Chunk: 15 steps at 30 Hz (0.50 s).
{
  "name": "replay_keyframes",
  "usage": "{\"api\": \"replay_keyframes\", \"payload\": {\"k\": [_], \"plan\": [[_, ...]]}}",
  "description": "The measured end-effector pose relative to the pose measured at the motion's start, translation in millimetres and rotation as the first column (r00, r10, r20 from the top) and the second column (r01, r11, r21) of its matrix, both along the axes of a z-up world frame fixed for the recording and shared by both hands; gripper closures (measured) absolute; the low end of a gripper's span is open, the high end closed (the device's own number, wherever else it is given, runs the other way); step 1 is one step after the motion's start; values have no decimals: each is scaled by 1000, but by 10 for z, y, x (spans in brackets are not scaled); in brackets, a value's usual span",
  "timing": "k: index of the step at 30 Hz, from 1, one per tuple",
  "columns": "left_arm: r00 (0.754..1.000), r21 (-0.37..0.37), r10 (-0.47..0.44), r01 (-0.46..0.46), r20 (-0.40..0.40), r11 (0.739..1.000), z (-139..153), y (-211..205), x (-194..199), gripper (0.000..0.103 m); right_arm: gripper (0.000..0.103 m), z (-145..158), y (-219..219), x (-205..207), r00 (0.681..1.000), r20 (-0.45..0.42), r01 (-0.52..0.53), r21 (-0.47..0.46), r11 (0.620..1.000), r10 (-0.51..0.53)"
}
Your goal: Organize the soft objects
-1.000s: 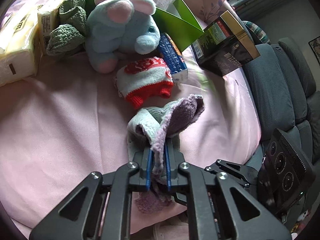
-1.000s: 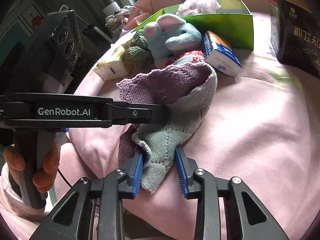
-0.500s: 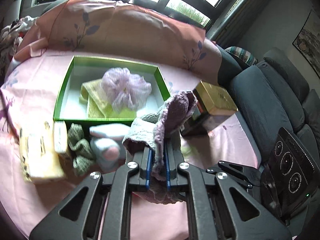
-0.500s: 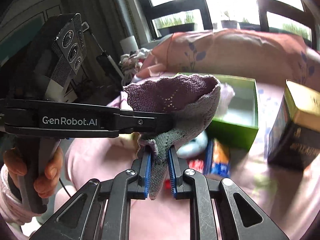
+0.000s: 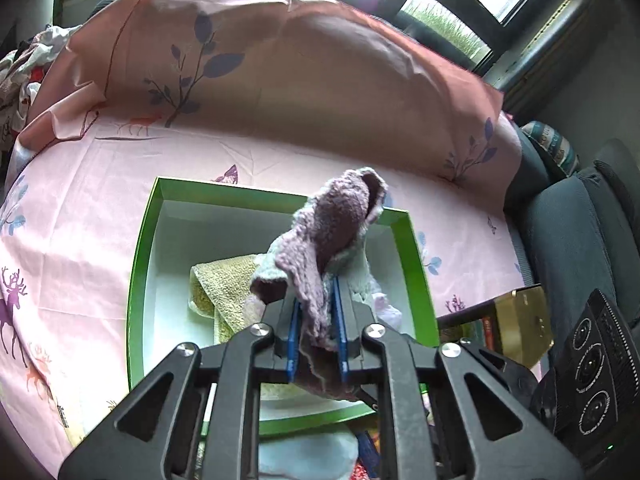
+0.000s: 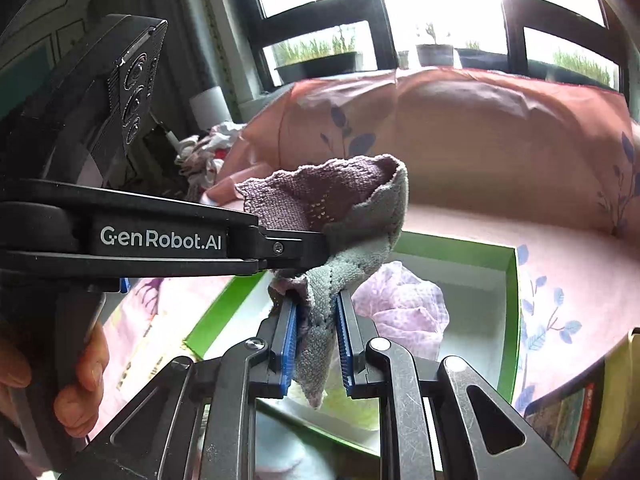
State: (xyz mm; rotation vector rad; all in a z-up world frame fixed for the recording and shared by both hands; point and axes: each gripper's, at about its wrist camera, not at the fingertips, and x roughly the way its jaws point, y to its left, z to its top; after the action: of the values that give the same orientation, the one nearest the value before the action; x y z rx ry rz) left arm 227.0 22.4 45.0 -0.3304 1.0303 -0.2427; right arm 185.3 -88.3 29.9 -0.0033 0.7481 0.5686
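Cloth (image 5: pixel 320 264) raised over box (image 5: pixel 140 248), fingers (image 5: pixel 294 332) loosening

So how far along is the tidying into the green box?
Done: a yellow towel and a lilac cloth already lie in the green box. In hand: both grippers, left and right, hold a purple-grey knit cloth over it, jaws just easing open. Left: the plush toy outside.

"GenRobot.AI" stands in white letters along the side of the left gripper (image 6: pixel 320 248); the dark box (image 6: pixel 576 420) at the lower right carries print too small and blurred to read; no other writing can be read.
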Motion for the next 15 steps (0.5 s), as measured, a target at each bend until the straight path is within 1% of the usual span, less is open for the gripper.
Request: {"api": "replay_keyframes", "payload": {"k": [1,2,3,4,5,8,10,11,12,15], "plan": [[1000,16,15,-15,-24,1000,-80,8,49,64,73,-51,-8,59,1000,-19,21,-20,1000,-21],[999,33,27,-26,-38,999,-149,14,86,40,55,-94,-24,101,999,-27,46,-39,998,-47],[998,43,36,-34,-42,999,-197,25,105,26,41,-121,-56,115,997,-27,66,-46,997,-67],[998,44,40,-38,-43,998,-228,37,110,25,38,-137,-104,107,997,-28,75,-39,996,-76],[998,43,40,-38,-46,998,-246,49,107,25,37,-137,-151,95,996,-31,78,-29,997,-79],[996,31,50,-48,-70,998,-253,101,104,15,37,-96,-315,31,993,-22,115,-19,993,-115],[997,11,58,-57,-57,998,-202,167,46,13,36,-60,-435,-63,993,-17,121,-4,993,-121],[997,5,63,-63,-49,998,-164,198,4,8,36,-45,-495,-106,992,-17,122,2,993,-122],[997,2,67,-67,-40,998,-122,222,-44,0,36,-31,-553,-171,992,-18,124,7,992,-124],[997,-10,74,-74,-8,997,1,287,-229,1,36,-20,-705,-385,992,-38,121,31,992,-120]]}}
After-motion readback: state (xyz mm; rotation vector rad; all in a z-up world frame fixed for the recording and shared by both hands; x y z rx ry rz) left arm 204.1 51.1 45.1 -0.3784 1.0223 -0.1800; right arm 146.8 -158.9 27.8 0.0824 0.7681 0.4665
